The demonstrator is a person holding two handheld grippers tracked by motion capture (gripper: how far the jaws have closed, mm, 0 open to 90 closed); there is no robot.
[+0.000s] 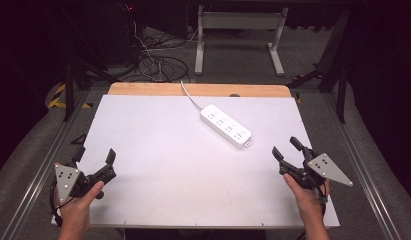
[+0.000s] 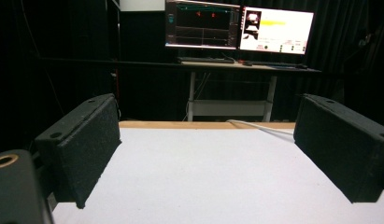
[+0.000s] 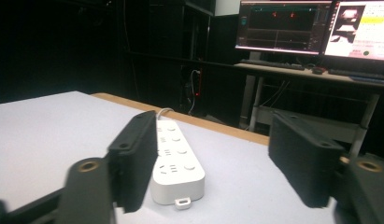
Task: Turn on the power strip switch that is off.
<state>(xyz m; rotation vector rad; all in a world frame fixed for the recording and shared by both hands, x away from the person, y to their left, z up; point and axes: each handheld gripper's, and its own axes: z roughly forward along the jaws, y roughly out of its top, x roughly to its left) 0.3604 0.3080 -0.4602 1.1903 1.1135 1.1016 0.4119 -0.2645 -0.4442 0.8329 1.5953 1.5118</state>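
1 power strip [image 1: 226,126] on table [image 1: 158,150]; 2 tools, left tool [image 1: 99,162] & right tool [image 1: 285,148], both released.

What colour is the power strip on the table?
White, as is its cable. The power strip shows best in the right gripper view, lying just ahead of the open tongs.

each hand grips a black claw: the left claw [image 1: 97,159] at 7 o'clock, the right claw [image 1: 286,148] at 4 o'clock. both carry a grey three-cornered plate dotted with dark screws, thick matte black jaws, brass-ringed holes, black cable. forearms unsleeved.
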